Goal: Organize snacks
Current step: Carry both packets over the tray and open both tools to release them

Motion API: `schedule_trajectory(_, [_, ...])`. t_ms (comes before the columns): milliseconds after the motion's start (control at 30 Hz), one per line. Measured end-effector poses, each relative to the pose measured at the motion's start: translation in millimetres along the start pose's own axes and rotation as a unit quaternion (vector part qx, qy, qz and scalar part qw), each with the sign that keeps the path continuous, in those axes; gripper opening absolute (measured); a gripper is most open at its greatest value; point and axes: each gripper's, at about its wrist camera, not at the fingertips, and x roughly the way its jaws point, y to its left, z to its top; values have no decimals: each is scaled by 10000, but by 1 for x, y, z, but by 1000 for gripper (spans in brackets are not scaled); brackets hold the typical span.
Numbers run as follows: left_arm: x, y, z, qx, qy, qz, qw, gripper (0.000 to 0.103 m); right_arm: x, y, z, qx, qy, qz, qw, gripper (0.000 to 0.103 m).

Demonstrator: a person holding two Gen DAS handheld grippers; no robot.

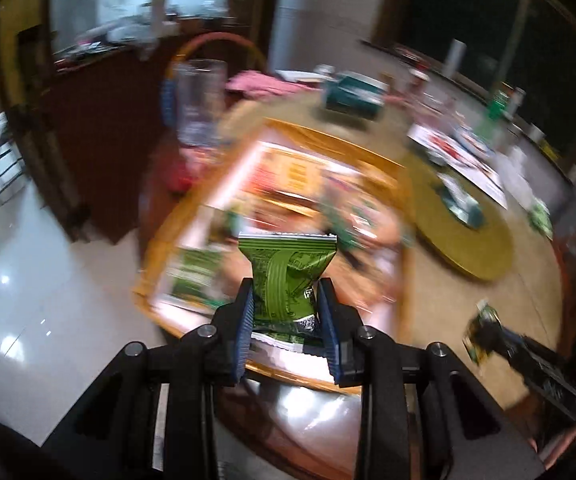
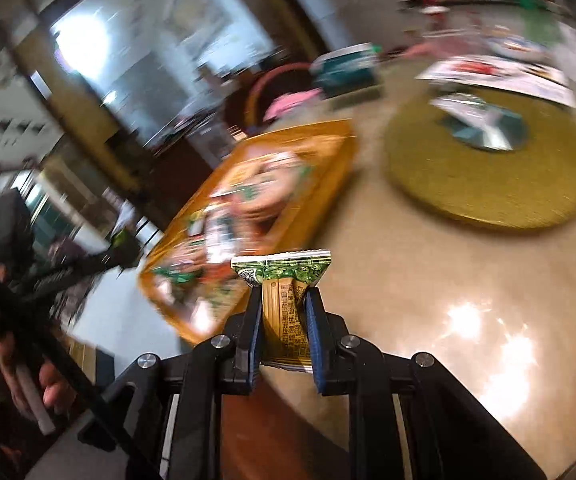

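Observation:
My left gripper (image 1: 286,294) is shut on a green snack packet (image 1: 286,276) and holds it above the near end of a gold tray (image 1: 327,136) with several snack packets in it. My right gripper (image 2: 284,300) is shut on a green and gold snack packet (image 2: 284,292), held above the table edge just right of the same tray (image 2: 339,152). The right gripper with its packet also shows in the left wrist view (image 1: 483,332), low at the right. The left gripper shows blurred in the right wrist view (image 2: 122,246), left of the tray. Both views are motion-blurred.
A round beige table (image 2: 427,280) carries a gold turntable (image 2: 487,184), a teal box (image 1: 353,94), papers (image 1: 459,160) and a clear cup (image 1: 200,100). A chair with a pink cloth (image 1: 264,82) stands behind the tray. White floor (image 1: 28,280) lies to the left.

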Motion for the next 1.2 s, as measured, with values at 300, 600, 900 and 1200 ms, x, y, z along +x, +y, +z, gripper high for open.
schedule_trajectory(300, [38,35,20,-43,245,-168,9995,33,79,70,4,-810,693,105,9942,19])
schedule_trajectory(600, [69,55,20,-9,509,-101,9987,41,90,73,-2,-750,755,145,9942,22])
schedule_trajectory(900, [29,58,8,-191,-209,152,9995,83,61,63,2,-364,229,241,9988,54])
schedule_trajectory(1200, [-6,18,-23,-84,-565,762,9955,89,33,50,-10,47,-102,-90,9999,64])
